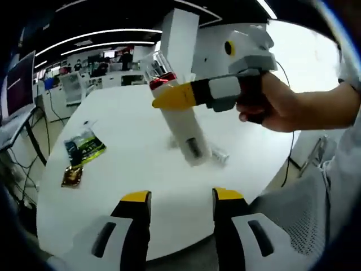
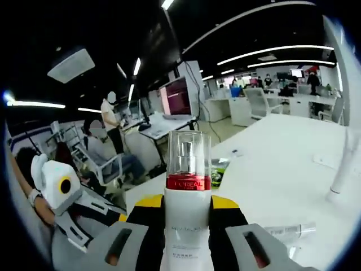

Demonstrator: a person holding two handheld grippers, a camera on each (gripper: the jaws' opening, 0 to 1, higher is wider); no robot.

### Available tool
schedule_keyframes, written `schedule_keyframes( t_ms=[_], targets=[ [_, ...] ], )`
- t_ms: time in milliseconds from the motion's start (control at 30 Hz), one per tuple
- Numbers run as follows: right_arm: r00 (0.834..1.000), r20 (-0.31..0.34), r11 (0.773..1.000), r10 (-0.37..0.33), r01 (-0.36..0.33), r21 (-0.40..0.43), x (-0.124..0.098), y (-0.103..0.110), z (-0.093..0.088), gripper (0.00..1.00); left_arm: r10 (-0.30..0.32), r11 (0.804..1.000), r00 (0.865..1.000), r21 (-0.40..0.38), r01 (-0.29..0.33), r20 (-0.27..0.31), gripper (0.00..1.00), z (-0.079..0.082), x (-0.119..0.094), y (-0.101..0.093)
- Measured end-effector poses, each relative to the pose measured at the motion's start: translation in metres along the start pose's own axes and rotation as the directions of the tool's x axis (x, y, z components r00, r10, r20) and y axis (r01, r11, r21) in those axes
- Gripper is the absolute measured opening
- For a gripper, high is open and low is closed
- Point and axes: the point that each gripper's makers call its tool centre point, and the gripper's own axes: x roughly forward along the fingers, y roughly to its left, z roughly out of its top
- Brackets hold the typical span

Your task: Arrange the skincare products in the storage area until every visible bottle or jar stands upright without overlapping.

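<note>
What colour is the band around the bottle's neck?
Red, seen best in the right gripper view, on the bottle.

Smooth white plastic bottle — clear glossy cap; matt white table; shiny foil sachets.

The left gripper hovers with jaws apart over the near edge of the white table. Beyond it, a hand holds the right gripper, clamped on a red-banded pump bottle. Two sachets lie far left.

One pump bottle, one clear tube, two sachets on one table.
</note>
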Motion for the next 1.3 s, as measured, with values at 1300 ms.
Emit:
schedule_keyframes(
  t_ms=[1300],
  targets=[
    [0.990, 0.056, 0.980, 0.133, -0.123, -0.158, 0.008, 0.111, 0.014, 0.24, -0.043, 0.997, 0.987, -0.064, 0.053, 0.154, 0.35, 0.032, -0.018, -0.003]
  ],
)
